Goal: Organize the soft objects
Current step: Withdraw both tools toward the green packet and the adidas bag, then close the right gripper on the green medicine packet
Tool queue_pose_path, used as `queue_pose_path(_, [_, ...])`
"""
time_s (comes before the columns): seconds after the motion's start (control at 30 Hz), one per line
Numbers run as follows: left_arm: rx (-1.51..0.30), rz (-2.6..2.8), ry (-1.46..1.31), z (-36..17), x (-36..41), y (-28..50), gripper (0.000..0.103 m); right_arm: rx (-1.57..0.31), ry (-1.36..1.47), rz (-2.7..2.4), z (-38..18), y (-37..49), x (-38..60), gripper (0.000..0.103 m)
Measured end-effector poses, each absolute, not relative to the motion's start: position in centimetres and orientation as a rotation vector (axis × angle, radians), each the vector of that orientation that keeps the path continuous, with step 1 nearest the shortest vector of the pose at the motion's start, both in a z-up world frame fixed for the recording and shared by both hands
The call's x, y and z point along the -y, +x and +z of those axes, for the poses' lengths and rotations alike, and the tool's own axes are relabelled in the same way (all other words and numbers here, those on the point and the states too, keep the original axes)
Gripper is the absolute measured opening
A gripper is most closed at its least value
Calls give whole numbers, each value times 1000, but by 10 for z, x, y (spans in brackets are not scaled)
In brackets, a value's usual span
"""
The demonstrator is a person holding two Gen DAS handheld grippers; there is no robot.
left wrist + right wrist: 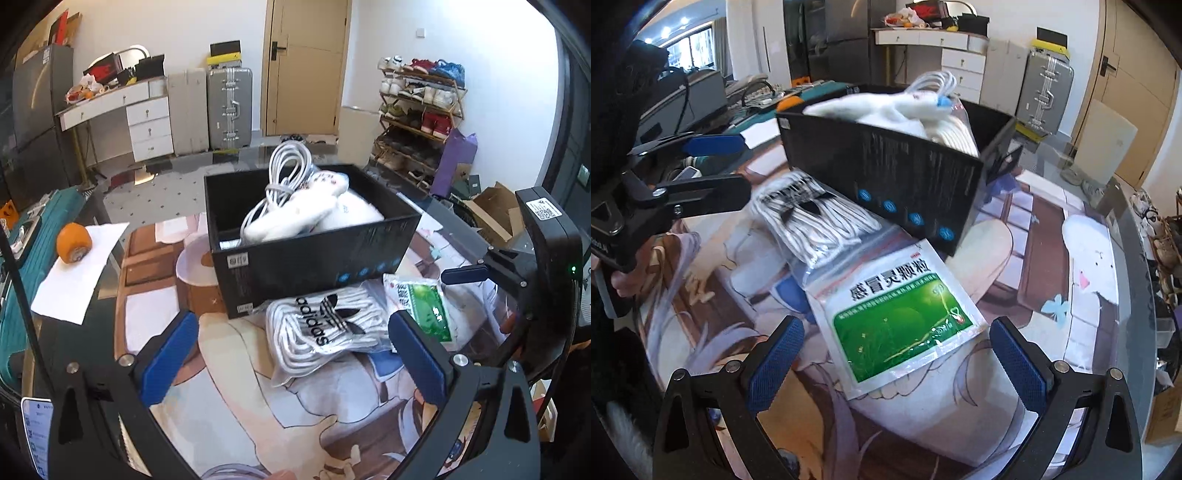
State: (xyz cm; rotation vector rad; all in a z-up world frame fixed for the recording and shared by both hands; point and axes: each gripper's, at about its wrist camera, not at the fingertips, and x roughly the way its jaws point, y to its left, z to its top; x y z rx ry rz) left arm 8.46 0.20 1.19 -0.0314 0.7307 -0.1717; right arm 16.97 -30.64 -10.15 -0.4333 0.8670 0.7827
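Observation:
A black box (310,254) stands on the table and holds a coiled white cable (284,173) and white soft items (295,218). In front of it lies a clear pack of white adidas socks (325,325), ahead of and between the wide-apart blue pads of my left gripper (295,354), which is open and grips nothing. A green and white sachet (897,325) lies flat beside the socks (812,218). My right gripper (897,365) hovers over the sachet, open, its pads clear of it. The box (886,173) sits just behind. The left gripper (735,166) shows at the left edge.
An orange tape roll (74,243) sits on white paper (70,280) at the table's left, next to a teal suitcase (22,280). A printed mat (997,258) covers the round glass table. A shoe rack (417,110) and cardboard (495,210) stand beyond the right edge.

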Motion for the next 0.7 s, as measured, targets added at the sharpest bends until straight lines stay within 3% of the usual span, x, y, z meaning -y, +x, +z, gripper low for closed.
queue_pose_path(0.7, [-755,-171,-80,7,-11,87,103,-916,-544,954,-101,202,287,102])
